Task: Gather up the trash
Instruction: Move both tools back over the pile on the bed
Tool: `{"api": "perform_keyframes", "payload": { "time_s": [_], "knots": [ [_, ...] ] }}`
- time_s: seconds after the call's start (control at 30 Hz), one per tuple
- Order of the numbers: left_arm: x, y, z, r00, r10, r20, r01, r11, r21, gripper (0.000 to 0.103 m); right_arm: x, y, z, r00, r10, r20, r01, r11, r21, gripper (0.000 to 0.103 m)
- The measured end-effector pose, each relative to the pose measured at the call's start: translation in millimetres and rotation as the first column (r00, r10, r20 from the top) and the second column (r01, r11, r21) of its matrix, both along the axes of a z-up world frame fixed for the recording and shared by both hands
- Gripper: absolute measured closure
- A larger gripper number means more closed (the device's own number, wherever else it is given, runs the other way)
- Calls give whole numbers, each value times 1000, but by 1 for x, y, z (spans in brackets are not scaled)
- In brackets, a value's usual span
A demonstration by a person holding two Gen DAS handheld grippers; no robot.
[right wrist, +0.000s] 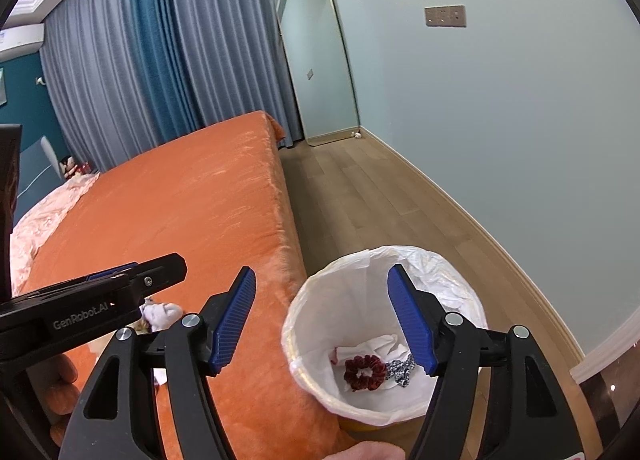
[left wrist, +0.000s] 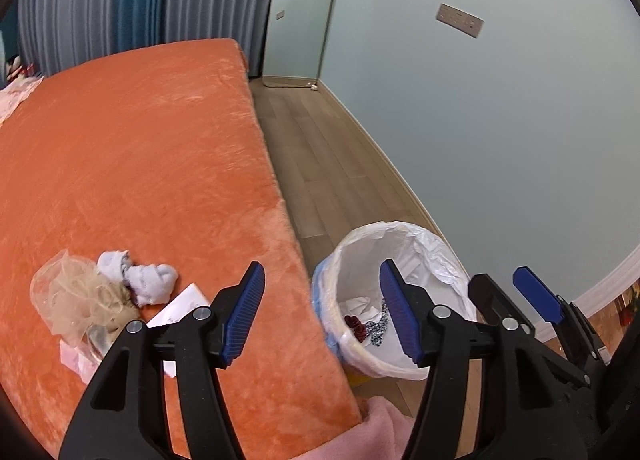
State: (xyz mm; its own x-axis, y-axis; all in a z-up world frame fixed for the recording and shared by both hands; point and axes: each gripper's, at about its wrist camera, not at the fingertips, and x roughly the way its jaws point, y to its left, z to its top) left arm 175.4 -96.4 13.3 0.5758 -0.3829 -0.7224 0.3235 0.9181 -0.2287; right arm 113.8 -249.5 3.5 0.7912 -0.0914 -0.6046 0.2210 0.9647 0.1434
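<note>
A white-lined trash bin [left wrist: 360, 248] stands on the floor beside the orange bed [left wrist: 132, 164]; it also shows in the right wrist view [right wrist: 316, 300]. Inside lie a dark red scrunchie [right wrist: 365, 372], a patterned scrunchie [right wrist: 402, 370] and white tissue [right wrist: 384, 344]. On the bed lie a beige mesh net [left wrist: 76, 300], a white crumpled sock [left wrist: 140, 278] and white paper [left wrist: 180, 306]. My left gripper [left wrist: 322, 314] is open and empty, over the bed edge and bin. My right gripper [right wrist: 322, 320] is open and empty above the bin.
A wooden floor strip [right wrist: 372, 196] runs between the bed and the pale wall. A leaning mirror [right wrist: 316, 64] stands in the far corner by blue curtains [right wrist: 160, 60]. A pink cover [right wrist: 44, 216] lies on the bed's far left. Pink cloth [left wrist: 384, 428] sits at the bottom.
</note>
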Motion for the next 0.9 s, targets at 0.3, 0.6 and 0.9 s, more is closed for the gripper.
{"api": "perform_keyframes", "payload": {
  "time_s": [0.3,0.6,0.9],
  "knots": [
    [-2,83,-15,988,154,-29,-154,988,-2,36,5,51,-3,997,79,-19,-79,997,-1,36],
    [-2,181,-63,927,346,-143,-345,938,28,31,11,116,-31,979,187,-82,-188,982,-3,36],
    [2,250,-124,838,465,-284,-462,883,83,31,20,179,-84,942,278,-190,-281,960,15,36]
  ]
}}
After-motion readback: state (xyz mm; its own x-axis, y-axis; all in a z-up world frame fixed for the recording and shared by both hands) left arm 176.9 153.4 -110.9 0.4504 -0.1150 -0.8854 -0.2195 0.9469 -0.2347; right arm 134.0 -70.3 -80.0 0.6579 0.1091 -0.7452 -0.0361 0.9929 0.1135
